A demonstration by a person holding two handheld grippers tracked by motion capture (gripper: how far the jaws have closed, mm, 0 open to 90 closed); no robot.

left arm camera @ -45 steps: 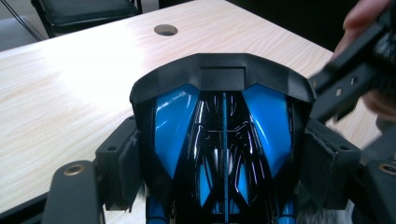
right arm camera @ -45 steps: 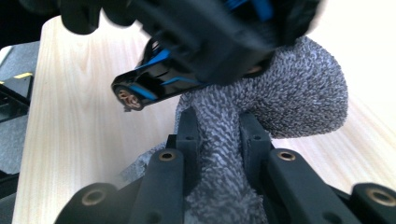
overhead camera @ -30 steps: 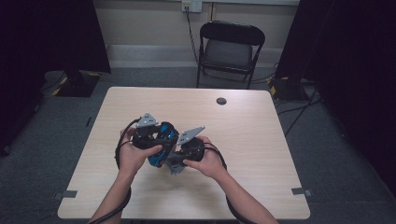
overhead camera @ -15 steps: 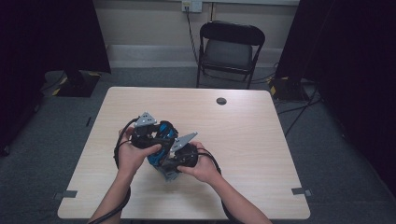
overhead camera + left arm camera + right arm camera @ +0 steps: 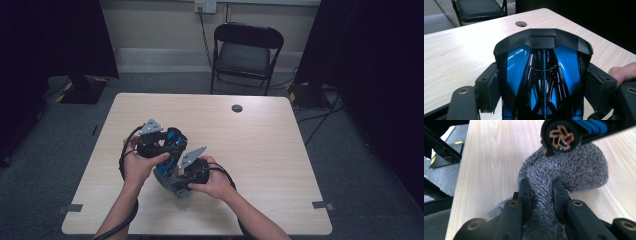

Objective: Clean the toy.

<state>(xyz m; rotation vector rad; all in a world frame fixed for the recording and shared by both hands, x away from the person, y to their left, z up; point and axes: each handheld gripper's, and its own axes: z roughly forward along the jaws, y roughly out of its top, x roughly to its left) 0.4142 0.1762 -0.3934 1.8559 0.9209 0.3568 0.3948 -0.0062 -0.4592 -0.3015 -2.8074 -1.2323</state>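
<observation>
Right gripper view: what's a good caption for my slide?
Right gripper pinches a grey cloth under the toy car's wheel.

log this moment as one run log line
left gripper: shut on toy car | right gripper: shut on grey cloth | cloth under car wheel | table

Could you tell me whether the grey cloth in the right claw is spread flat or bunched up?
Bunched up: the grey terry cloth is pinched into a ridge between the right claw pads and humps under the toy car's wheel.

Toy car's (image 5: 544,82) lower half cut off below.
</observation>
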